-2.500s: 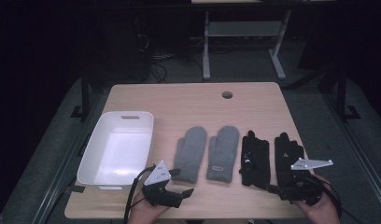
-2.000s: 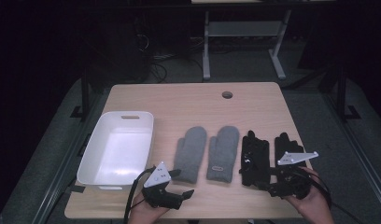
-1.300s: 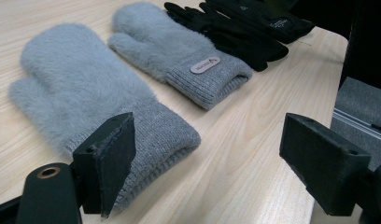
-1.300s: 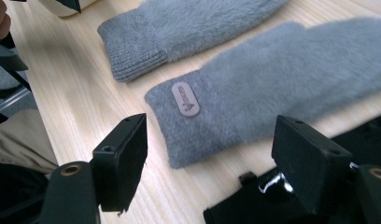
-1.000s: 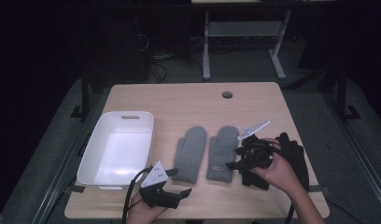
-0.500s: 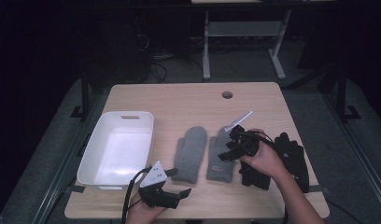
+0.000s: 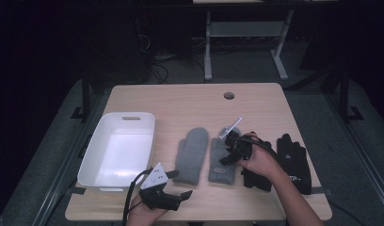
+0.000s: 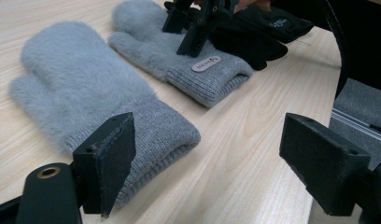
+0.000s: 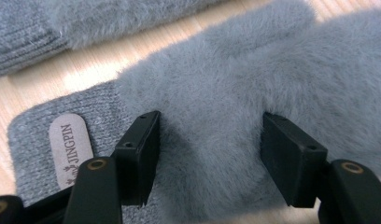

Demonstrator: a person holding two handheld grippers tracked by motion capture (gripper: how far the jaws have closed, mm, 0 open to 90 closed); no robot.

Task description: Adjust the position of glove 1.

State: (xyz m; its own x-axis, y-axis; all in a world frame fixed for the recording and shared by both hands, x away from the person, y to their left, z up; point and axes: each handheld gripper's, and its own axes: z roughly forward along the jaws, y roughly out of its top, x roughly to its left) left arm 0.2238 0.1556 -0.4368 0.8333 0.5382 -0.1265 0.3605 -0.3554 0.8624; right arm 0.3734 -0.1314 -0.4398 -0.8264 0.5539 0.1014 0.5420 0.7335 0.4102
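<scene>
Dark room, wooden table: two grey mittens lie side by side mid-table. Right gripper presses down into the right mitten, jaws closing with fur bunched between them. Left gripper rests near the table edge, jaws wide, by the left mitten

White bin: empty, left of the left gripper fingers.
Grey mitten: flat, just left of the right gripper fingers.
Black gloves: right of those fingers.
Wooden table: round hole beyond them.
</scene>
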